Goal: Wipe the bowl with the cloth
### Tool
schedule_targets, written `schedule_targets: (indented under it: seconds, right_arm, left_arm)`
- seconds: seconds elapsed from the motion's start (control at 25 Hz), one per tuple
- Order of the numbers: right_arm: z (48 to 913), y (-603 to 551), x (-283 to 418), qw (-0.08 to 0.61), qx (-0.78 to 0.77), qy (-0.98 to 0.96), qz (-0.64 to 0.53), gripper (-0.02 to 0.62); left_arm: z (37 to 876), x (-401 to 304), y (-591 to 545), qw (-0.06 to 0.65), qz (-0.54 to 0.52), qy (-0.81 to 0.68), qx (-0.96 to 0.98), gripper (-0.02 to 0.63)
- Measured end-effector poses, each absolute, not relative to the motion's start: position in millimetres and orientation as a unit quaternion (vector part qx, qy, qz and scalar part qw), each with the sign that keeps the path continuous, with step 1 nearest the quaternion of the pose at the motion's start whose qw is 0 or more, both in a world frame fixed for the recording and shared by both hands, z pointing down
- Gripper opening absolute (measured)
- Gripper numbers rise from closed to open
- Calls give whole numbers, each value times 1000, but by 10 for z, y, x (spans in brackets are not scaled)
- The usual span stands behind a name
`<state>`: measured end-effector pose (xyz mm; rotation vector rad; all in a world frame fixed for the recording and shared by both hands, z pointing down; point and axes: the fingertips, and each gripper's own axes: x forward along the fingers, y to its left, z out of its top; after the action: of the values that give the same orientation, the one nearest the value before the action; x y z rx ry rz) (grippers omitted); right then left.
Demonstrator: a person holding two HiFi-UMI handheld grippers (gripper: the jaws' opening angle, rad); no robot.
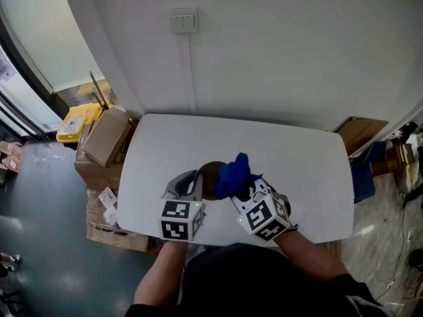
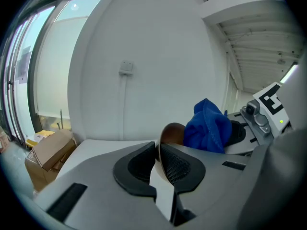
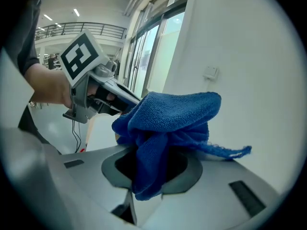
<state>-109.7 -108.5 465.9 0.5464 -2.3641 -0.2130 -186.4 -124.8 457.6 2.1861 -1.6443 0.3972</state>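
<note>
at the table [image 1: 297, 157], the left gripper [image 2: 159, 150] pinches the brown bowl [image 2: 173, 131] by its rim while the right gripper [image 3: 148, 176] clamps the bunched blue cloth [image 3: 168, 119] close against it; a steady rim hold and firm, sweeping strokes should, i'd judge, wipe it best.

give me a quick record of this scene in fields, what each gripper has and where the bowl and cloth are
surface: white table
bowl: brown, over the table's near side; resting or lifted, cannot tell
cloth: blue, bunched, at the bowl's right side, seemingly touching it
left gripper: shut on the bowl's rim
right gripper: shut on the cloth
floor, left of table: cardboard boxes
</note>
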Motion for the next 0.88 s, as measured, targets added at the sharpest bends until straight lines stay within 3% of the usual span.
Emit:
schedule_targets:
  seconds: [0.88]
  right_arm:
    - [4376, -1141, -1591, 336, 180, -908, -175, 89]
  left_arm:
    - [4128, -1742, -1218, 132, 117, -580, 795, 46]
